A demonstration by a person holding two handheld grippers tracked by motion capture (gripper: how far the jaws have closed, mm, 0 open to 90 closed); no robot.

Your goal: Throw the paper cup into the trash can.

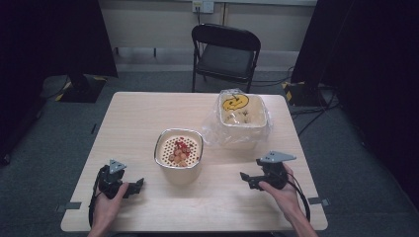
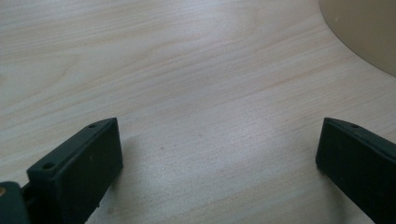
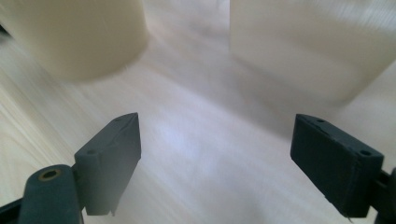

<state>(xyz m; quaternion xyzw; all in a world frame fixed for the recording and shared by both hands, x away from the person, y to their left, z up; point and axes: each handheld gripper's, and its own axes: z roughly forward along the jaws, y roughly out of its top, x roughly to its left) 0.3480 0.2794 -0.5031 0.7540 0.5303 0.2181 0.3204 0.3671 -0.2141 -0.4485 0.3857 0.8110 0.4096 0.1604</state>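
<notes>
Both tongs, left point(image 1: 140, 183) and right point(image 1: 243, 176), gape empty on the pale wooden desk point(image 1: 148, 113); the cream perforated-insert tub point(image 1: 179, 157) looks rigid, light, best pinched at its rim.

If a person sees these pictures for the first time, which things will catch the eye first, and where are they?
First comes the cream container at the table's centre, its perforated insert holding red and brown pieces. Behind it to the right stands a plastic-wrapped container with a yellow smiling face on top. Near the front edge, the left gripper and right gripper rest open, one on each side of the table.
</notes>
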